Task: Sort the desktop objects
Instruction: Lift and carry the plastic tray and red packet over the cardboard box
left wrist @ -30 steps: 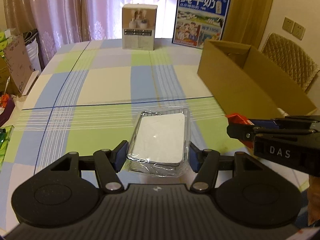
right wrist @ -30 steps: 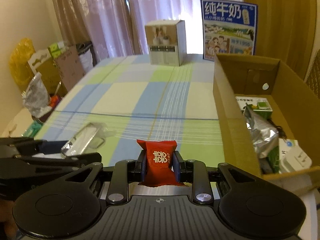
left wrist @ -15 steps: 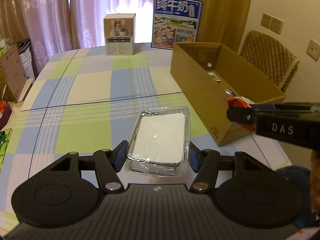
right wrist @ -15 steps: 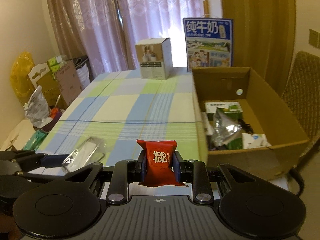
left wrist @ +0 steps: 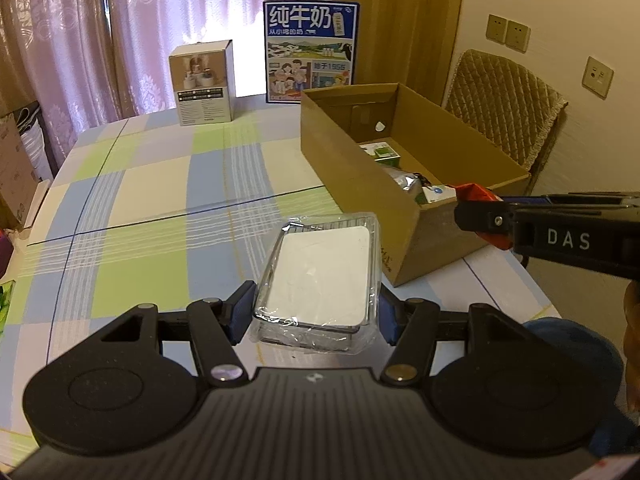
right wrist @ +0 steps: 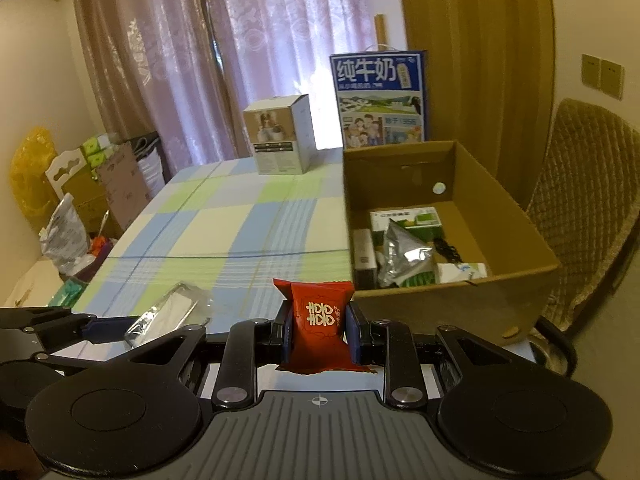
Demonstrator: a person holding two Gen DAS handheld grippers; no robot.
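Observation:
My left gripper (left wrist: pixel 318 312) is shut on a clear plastic-wrapped white case (left wrist: pixel 324 276), held in the air above the checked tablecloth. My right gripper (right wrist: pixel 318 332) is shut on a red candy packet (right wrist: pixel 318 322) with gold characters. In the left wrist view the right gripper (left wrist: pixel 480 216) shows at the right with the red packet (left wrist: pixel 478 194) at the near corner of the open cardboard box (left wrist: pixel 352 160). In the right wrist view the left gripper (right wrist: pixel 116 326) holds the case (right wrist: pixel 168 314) at lower left. The box (right wrist: pixel 516 224) holds several packets.
A small white product box (left wrist: pixel 202 88) and a blue milk carton (left wrist: pixel 310 50) stand at the far table edge. A quilted chair (left wrist: pixel 500 108) sits behind the cardboard box. Bags and cartons (right wrist: pixel 68 200) crowd the floor left of the table (right wrist: pixel 240 232).
Both grippers have risen and drawn back, so the cardboard box and its contents show more fully. Each still holds its object; the red packet now sits by the box's near corner.

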